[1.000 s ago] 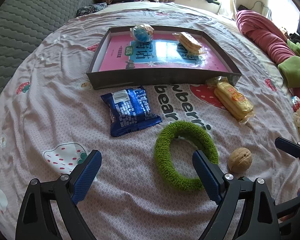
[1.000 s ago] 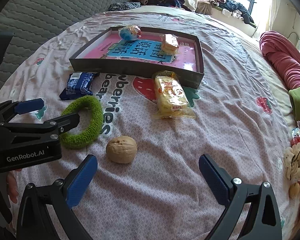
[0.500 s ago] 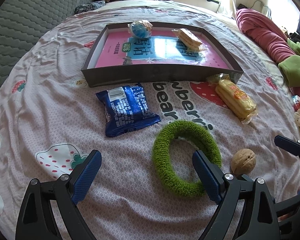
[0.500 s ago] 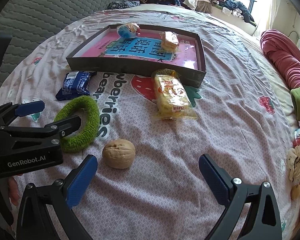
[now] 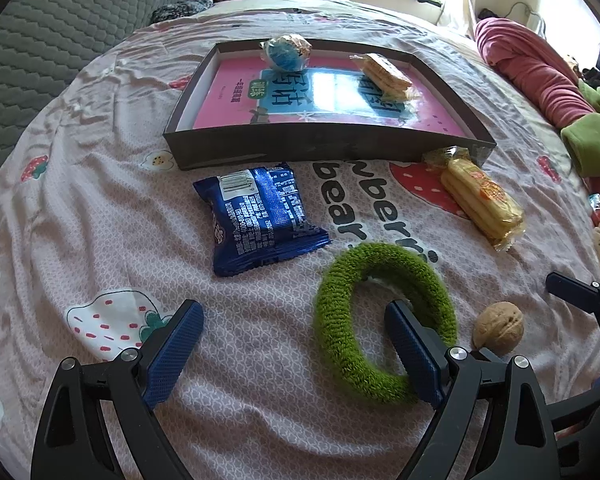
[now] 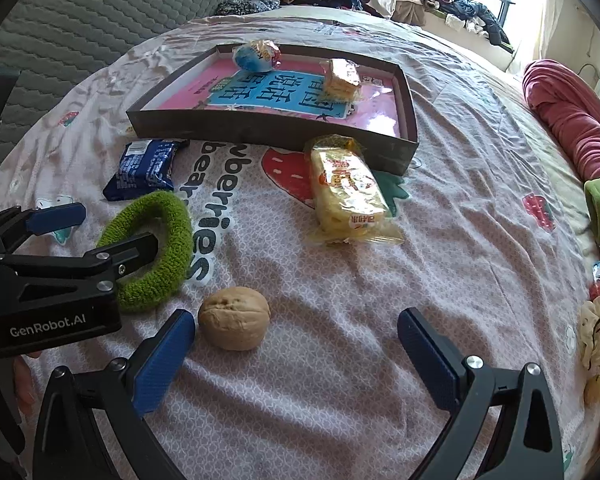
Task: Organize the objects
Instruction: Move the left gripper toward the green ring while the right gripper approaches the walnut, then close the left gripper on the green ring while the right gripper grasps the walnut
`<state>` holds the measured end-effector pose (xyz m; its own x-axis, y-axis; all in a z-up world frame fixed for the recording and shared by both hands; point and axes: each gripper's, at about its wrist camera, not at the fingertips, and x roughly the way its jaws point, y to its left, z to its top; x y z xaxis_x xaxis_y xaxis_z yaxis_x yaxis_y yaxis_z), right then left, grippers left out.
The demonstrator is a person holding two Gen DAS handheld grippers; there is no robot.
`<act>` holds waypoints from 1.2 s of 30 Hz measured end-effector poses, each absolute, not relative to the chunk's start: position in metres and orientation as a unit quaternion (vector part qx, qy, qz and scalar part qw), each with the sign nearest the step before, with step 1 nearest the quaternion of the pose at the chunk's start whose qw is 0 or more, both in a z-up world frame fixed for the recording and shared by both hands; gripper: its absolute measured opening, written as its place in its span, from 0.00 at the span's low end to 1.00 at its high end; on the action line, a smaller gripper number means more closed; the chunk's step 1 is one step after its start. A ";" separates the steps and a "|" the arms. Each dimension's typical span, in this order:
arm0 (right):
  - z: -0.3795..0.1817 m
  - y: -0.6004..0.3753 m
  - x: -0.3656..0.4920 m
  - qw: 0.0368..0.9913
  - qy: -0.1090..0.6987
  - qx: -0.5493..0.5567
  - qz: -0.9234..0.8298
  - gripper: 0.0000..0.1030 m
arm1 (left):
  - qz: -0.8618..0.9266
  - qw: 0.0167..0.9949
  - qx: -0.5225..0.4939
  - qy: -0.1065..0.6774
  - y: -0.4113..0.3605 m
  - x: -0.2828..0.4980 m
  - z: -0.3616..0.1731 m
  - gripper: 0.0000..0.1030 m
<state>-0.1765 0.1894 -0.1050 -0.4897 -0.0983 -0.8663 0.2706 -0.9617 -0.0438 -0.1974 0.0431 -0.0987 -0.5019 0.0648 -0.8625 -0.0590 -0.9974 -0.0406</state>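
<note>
A shallow dark box (image 5: 324, 146) (image 6: 260, 128) with a pink book inside lies on the bed and holds a blue round snack (image 5: 286, 54) and a wafer pack (image 5: 386, 76). In front of it lie a blue snack packet (image 5: 260, 220) (image 6: 146, 168), a green fuzzy ring (image 5: 336, 320) (image 6: 168, 248), a walnut (image 5: 498, 330) (image 6: 234, 322) and a yellow biscuit pack (image 5: 480, 202) (image 6: 346, 196). My left gripper (image 5: 296, 344) is open, its right finger inside the ring. My right gripper (image 6: 296, 344) is open around the walnut, its left finger beside it.
The bed sheet (image 6: 440, 240) is pink with strawberry prints. A rolled red blanket (image 5: 532, 68) and green cloth (image 5: 592, 140) lie at the right. Clothes pile up at the back near the window. A grey quilted cover (image 5: 60, 32) is at the left.
Both grippers moved forward and down toward the bed. The left gripper's right finger now sits inside the green ring. The walnut now lies between the right gripper's fingers.
</note>
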 end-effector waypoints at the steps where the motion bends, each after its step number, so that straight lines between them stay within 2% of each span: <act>1: -0.105 0.189 -0.177 0.106 0.087 0.493 -0.859 0.99 | 0.866 0.035 -0.498 -0.003 0.043 -0.198 -0.099 0.90; 9: -0.108 0.188 -0.180 0.106 0.080 0.490 -0.862 0.99 | 0.868 0.033 -0.495 0.000 0.043 -0.199 -0.103 0.90; 22: -0.111 0.186 -0.181 0.106 0.075 0.491 -0.861 0.84 | 0.870 0.033 -0.492 0.000 0.044 -0.199 -0.102 0.89; 26: -0.110 0.185 -0.181 0.107 0.074 0.490 -0.862 0.80 | 0.869 0.037 -0.493 0.001 0.045 -0.197 -0.102 0.83; 28: -0.109 0.185 -0.181 0.108 0.071 0.489 -0.863 0.75 | 0.869 0.038 -0.493 0.002 0.046 -0.196 -0.101 0.82; 30: -0.109 0.185 -0.181 0.109 0.071 0.489 -0.863 0.72 | 0.869 0.040 -0.494 0.000 0.047 -0.196 -0.101 0.73; 36: -0.107 0.185 -0.180 0.110 0.068 0.489 -0.863 0.63 | 0.867 0.045 -0.496 0.000 0.049 -0.195 -0.099 0.67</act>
<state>-0.1795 0.1855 -0.1069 -0.4973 -0.1236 -0.8587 0.2563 -0.9665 -0.0093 -0.1952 0.0494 -0.0985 -0.5037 0.0778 -0.8603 -0.0786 -0.9959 -0.0441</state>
